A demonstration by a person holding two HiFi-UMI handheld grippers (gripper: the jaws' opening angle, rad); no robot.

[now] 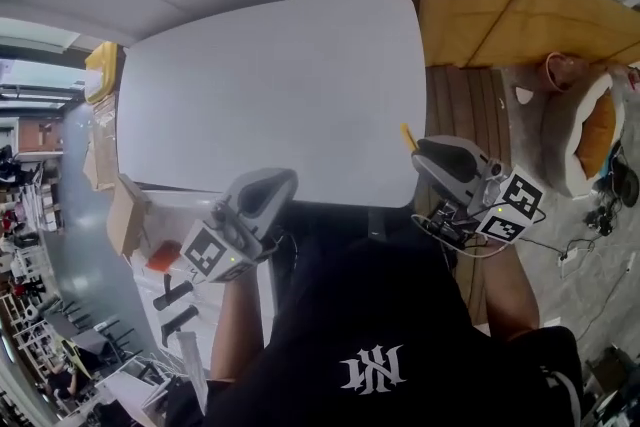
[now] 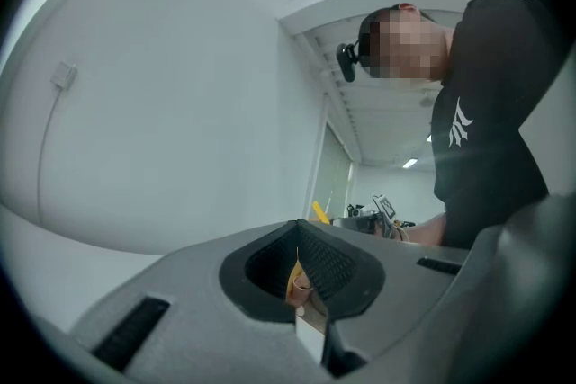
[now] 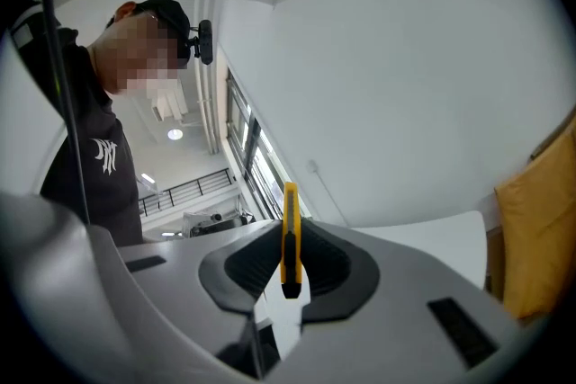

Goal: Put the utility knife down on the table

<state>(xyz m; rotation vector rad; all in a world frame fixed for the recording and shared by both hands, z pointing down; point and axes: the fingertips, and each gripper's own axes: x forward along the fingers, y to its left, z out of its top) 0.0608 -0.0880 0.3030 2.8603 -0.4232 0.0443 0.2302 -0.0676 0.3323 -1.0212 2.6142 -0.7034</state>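
The yellow utility knife [image 3: 290,238] stands upright, clamped between the black pads of my right gripper [image 3: 290,258], which is shut on it. In the head view the knife's tip [image 1: 408,137] pokes out of the right gripper [image 1: 425,153] just past the right front corner of the white table [image 1: 280,95]. My left gripper [image 1: 268,183] hovers at the table's front edge, pointing up and away. Its jaws [image 2: 301,238] are pressed together, with only a thin yellowish sliver showing in the slit; I cannot tell what that is. The far-off right gripper with the knife [image 2: 320,213] also shows there.
Cardboard boxes [image 1: 520,15] lie beyond the table's right side on a wooden floor [image 1: 465,105]. A round cushioned basket [image 1: 590,130] sits at the far right with cables near it. Boxes and clutter [image 1: 125,215] crowd the left. The person's black shirt [image 1: 380,335] fills the lower view.
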